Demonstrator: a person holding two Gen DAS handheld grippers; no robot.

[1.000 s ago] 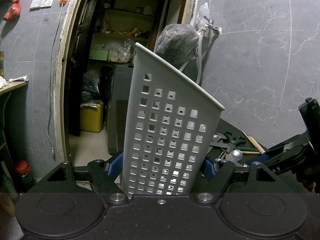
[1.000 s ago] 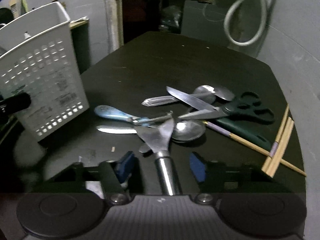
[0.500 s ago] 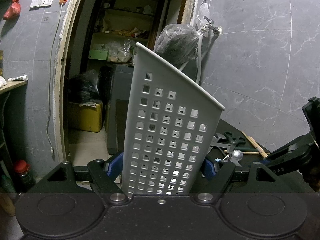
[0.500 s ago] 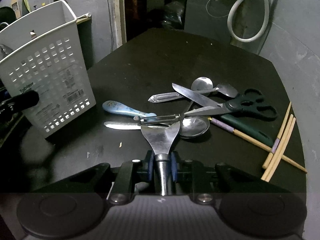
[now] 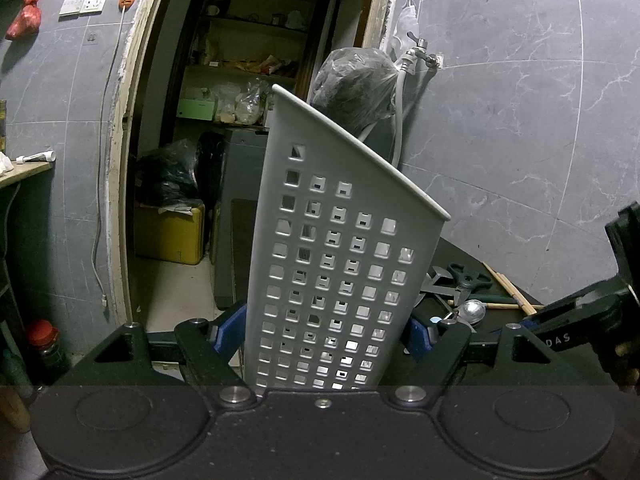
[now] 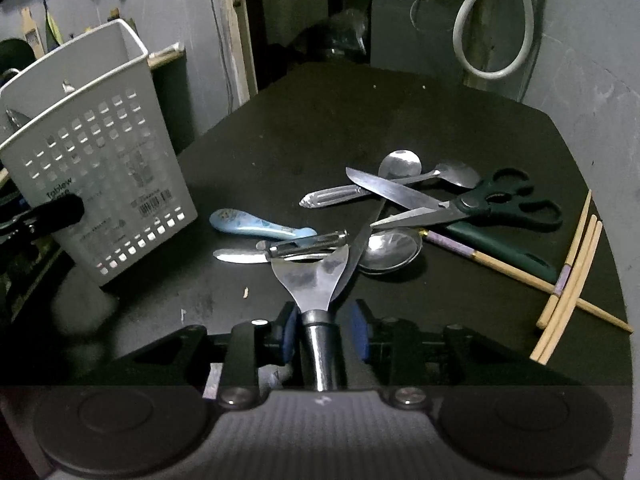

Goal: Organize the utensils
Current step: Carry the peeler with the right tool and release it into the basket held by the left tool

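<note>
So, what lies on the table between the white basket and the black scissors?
In the right wrist view, between basket and scissors lie a blue-handled spoon, a peeler and knives.

bare table (image 6: 360, 120) behind utensil pile (image 6: 392, 216)

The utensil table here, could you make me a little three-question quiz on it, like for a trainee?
1. True or false: the left gripper clamps the white basket.
2. What does the right gripper grip?
A scissors
B metal peeler handle
C chopsticks
3. Fill in: the scissors lie on the dark ___.

Key: 1 true. 2 B, the metal peeler. 3 table.
</note>
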